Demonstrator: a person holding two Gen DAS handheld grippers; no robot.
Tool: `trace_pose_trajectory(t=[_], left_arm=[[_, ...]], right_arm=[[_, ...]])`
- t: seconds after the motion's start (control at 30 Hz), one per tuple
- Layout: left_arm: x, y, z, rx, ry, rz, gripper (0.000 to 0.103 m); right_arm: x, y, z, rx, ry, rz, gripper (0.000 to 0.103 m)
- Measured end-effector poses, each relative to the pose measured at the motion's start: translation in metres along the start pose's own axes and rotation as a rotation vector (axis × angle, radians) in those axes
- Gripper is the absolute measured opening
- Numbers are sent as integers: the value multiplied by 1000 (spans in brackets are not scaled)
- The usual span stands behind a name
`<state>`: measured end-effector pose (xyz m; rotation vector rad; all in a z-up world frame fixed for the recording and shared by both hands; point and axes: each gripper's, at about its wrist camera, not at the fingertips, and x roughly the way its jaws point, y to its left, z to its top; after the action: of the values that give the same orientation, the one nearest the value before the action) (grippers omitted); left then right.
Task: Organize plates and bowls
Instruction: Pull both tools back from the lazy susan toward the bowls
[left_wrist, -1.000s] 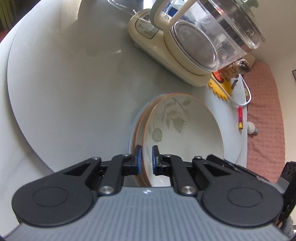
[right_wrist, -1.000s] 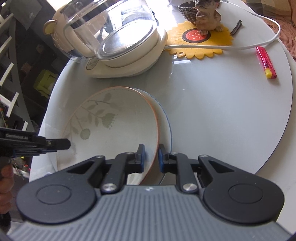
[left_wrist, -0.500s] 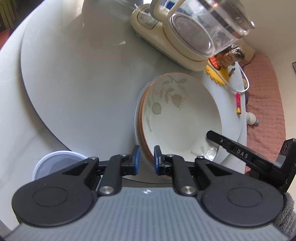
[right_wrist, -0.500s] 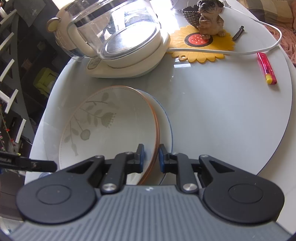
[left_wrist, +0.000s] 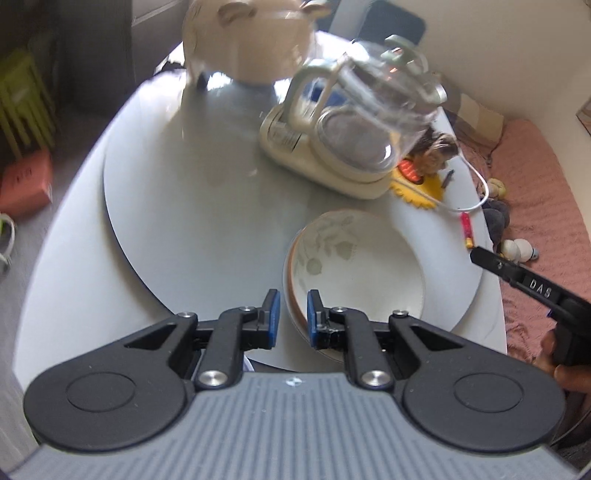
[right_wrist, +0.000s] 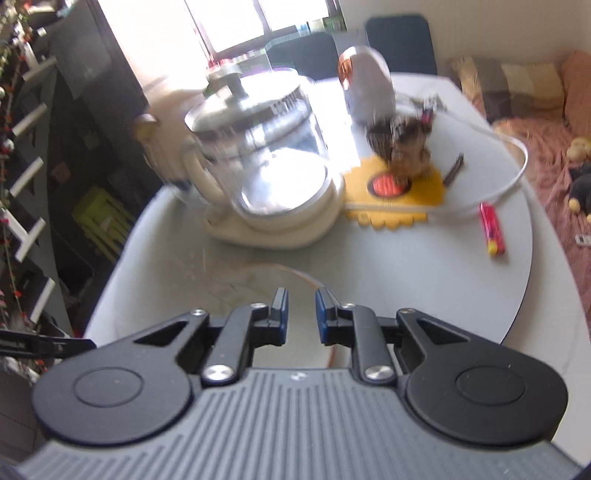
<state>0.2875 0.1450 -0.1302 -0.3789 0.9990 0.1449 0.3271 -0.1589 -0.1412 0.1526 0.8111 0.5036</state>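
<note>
Left wrist view showed our left gripper (left_wrist: 291, 314) pulled back, jaws narrow and empty beside the stacked bowl (left_wrist: 354, 273); our right gripper (right_wrist: 301, 314) likewise; stacking seemed finished

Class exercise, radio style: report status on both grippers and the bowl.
Left gripper open, straddling the bowl rim. Right gripper open, holding nothing. Bowl sits on the table. Kettle beyond, not in the way.

- left gripper (left_wrist: 291, 314) fingers (left_wrist: 272, 314) apart, straddling near rim of leaf-pattern bowl (left_wrist: 354, 273)
- bowl on grey table (left_wrist: 192, 206)
- glass kettle (left_wrist: 369, 125) far behind bowl
- right gripper (left_wrist: 532, 291) at right edge
</note>
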Motion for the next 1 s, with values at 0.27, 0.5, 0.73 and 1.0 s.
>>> trace_pose_trajectory(t=[0.27, 0.5, 0.73, 1.0], left_arm=[[-78, -22, -4, 80, -130, -40, 16], [-133, -18, -31, 130, -192, -62, 16], [-181, -3, -71, 175, -259, -60, 16], [-212, 16, -113, 176, -274, -77, 16]], right_arm=[[-73, 37, 8, -12, -88, -13, 19], [-138, 60, -11, 53, -163, -32, 19], [-178, 87, -45, 60, -203, -115, 19], [-198, 124, -80, 45, -188, -76, 19]])
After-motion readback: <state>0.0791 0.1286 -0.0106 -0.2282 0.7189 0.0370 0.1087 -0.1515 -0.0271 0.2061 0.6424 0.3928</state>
